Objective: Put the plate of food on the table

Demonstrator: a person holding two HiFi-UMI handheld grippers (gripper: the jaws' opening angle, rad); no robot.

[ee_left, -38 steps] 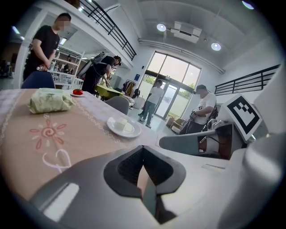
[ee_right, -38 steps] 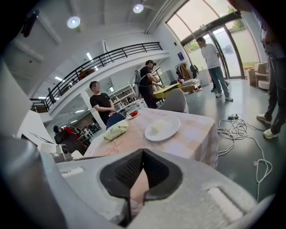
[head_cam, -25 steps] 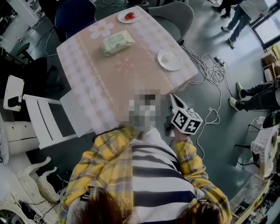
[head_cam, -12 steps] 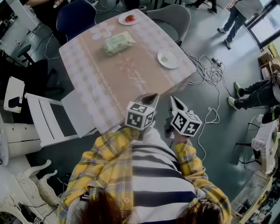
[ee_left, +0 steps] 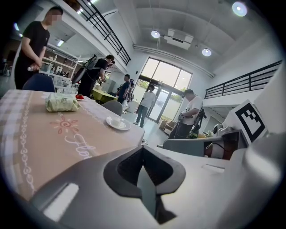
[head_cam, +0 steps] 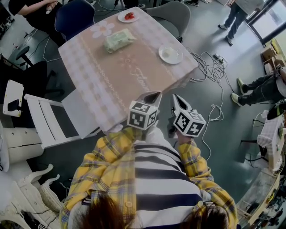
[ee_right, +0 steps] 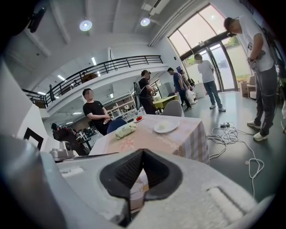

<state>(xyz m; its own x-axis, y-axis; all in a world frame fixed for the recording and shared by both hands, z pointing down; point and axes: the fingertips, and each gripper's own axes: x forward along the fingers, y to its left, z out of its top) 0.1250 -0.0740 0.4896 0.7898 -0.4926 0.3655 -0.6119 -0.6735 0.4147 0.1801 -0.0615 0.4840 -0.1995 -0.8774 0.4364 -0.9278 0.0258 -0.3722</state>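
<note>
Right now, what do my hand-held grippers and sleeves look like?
The left hand-held gripper and right hand-held gripper are pale grey shells with dark ribbed pads. Each carries a white cube with black square markers. The sleeves are yellow plaid, over a striped top.

- We hold our left gripper (head_cam: 151, 95) out in front, jaws pressed together, empty.
- Our right gripper (head_cam: 175, 99) sits just beside it, jaws likewise closed on nothing.

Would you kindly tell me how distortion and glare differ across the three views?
Head view: even, dim light, table edges nearly straight. Left gripper view: heavy fisheye, black corners, ceiling lamp flaring, window overexposed. Right gripper view: same fisheye vignette, doorway washed out.
</note>
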